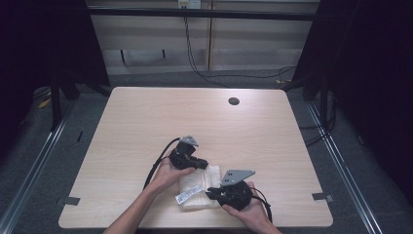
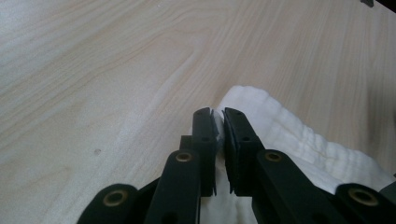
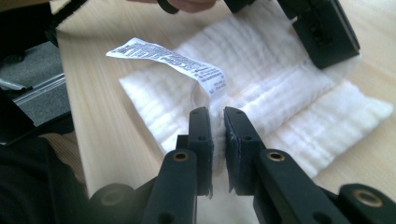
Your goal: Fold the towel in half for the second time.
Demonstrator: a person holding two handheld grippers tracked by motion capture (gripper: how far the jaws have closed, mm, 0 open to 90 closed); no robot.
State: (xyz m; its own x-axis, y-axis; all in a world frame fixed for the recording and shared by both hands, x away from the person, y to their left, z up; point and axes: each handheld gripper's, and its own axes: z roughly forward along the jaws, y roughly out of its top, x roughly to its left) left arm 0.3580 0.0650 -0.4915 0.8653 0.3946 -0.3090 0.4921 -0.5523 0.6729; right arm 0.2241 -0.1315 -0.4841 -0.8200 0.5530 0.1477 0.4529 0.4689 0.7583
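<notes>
Hidden: the part of the white cloth [image 1: 199, 187] beneath both grippers is covered in the high view, and the jaw tips cannot be made out there.
Cut off: in the left gripper view the cloth [image 2: 299, 140] runs out of frame at the bottom right; in the right gripper view the person's hand is cropped by the top edge.
Hard to read: the print on the label [image 3: 173, 59] is too small to be made out.
Left gripper [image 2: 218, 116]: the 2 jaws are nearly together, with a thin edge of cloth pinched between the pads at the cloth's far corner.
Right gripper [image 3: 217, 114]: the 2 jaws are nearly together, clamped on a fold of cloth [image 3: 280, 93] just below the label's root.
Cloth, place: it lies flat on the wooden table [image 1: 146, 122], directly under and ahead of both grippers [image 1: 187, 153] [image 1: 229, 190], between the 2 hands.
Cloth, look: white, soft, ribbed in parallel ridges, folded into a thick rectangle with layered edges.
Label: a white printed strip is sewn to the cloth's edge; it stands up and bends away above the right gripper's jaws.
</notes>
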